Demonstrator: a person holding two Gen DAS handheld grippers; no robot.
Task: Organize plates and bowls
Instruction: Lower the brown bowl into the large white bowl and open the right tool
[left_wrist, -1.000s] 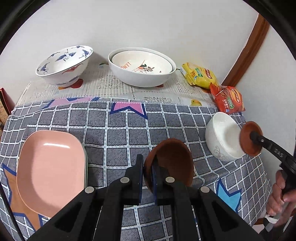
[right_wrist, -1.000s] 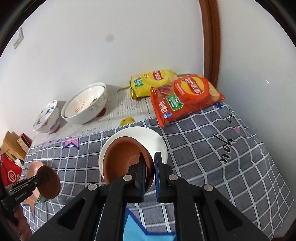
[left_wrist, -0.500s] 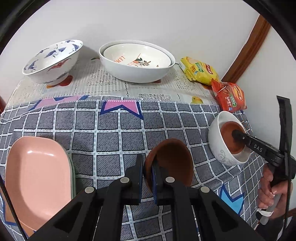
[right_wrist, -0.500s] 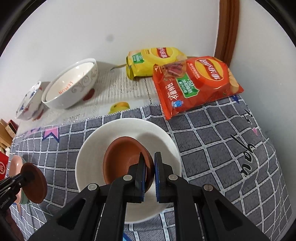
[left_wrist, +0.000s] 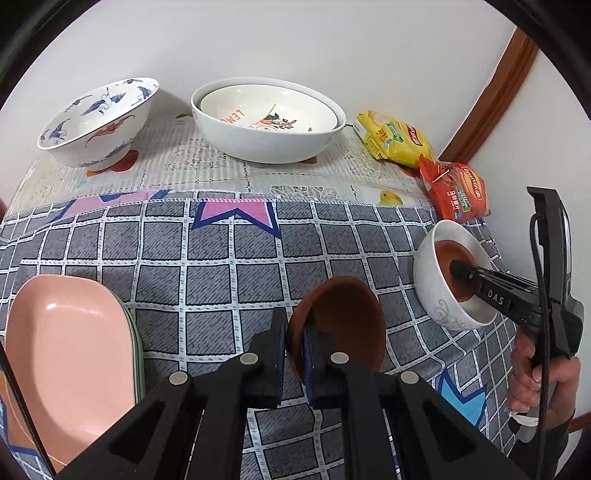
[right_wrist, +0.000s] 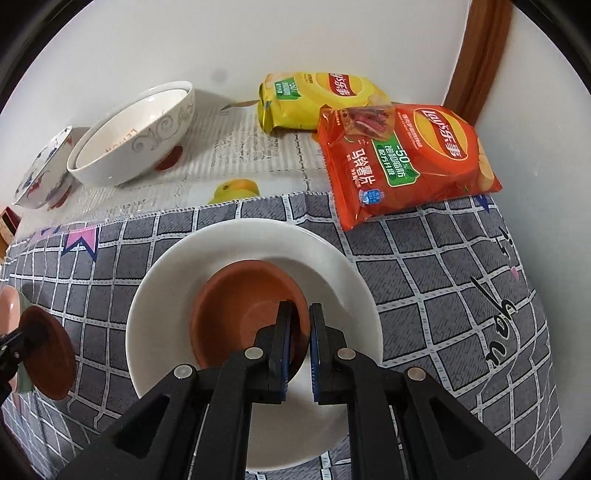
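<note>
At the left, my left tongs (left_wrist: 294, 343) are clenched on the rim of a brown dish (left_wrist: 343, 325), tilted above the checked cloth (left_wrist: 221, 266) — a slack grip drops it. At the right, my right tongs (right_wrist: 299, 332) pinch a second brown dish (right_wrist: 240, 314) inside the white bowl (right_wrist: 236, 247) — letting go crooked leaves it tilted, clinking the bowl's wall.

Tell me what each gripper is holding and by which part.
The left gripper grips a brown saucer by its rim. The right gripper grips another brown saucer by its rim, inside the white bowl.
</note>
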